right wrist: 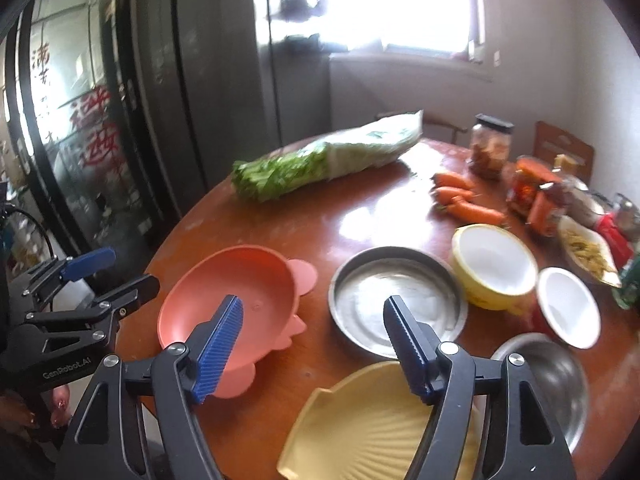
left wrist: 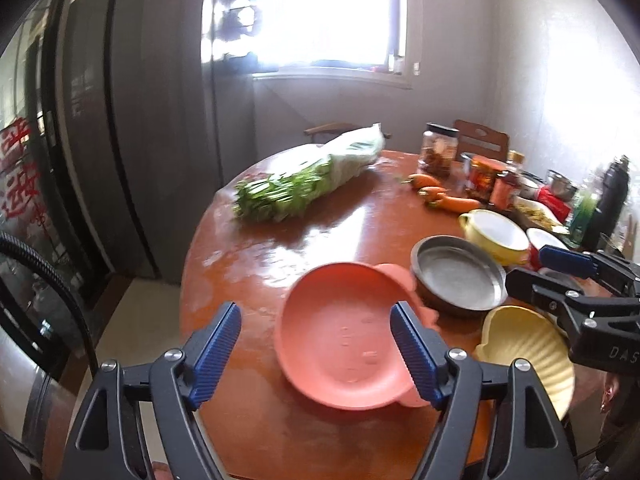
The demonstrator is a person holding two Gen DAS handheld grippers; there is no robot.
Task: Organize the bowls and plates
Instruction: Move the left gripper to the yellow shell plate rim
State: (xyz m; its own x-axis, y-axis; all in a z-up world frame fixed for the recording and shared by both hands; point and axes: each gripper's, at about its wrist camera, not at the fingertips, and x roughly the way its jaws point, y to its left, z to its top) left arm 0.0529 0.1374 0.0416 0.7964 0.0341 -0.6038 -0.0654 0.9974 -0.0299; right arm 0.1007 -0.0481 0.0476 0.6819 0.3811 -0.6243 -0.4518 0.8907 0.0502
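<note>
I see the pink plate (left wrist: 344, 340) near the worktop (left wrist: 280, 240) front edge, its eared rim just beside the steel dish (left wrist: 460, 280). The yellow shell plate (right wrist: 380, 420) lies in front of the steel dish; a yellow bowl (right wrist: 494, 266) and a small white-lined bowl (right wrist: 568, 306) sit to its right. My left gripper (left wrist: 316, 354) hovers over the pink plate, fingers (left wrist: 218, 354) wide, holding nothing. My right gripper (right wrist: 314, 350) hangs above the shell plate, fingers spread, empty. Bagged greens (left wrist: 308, 178) and carrots (left wrist: 444, 196) lie farther back.
</note>
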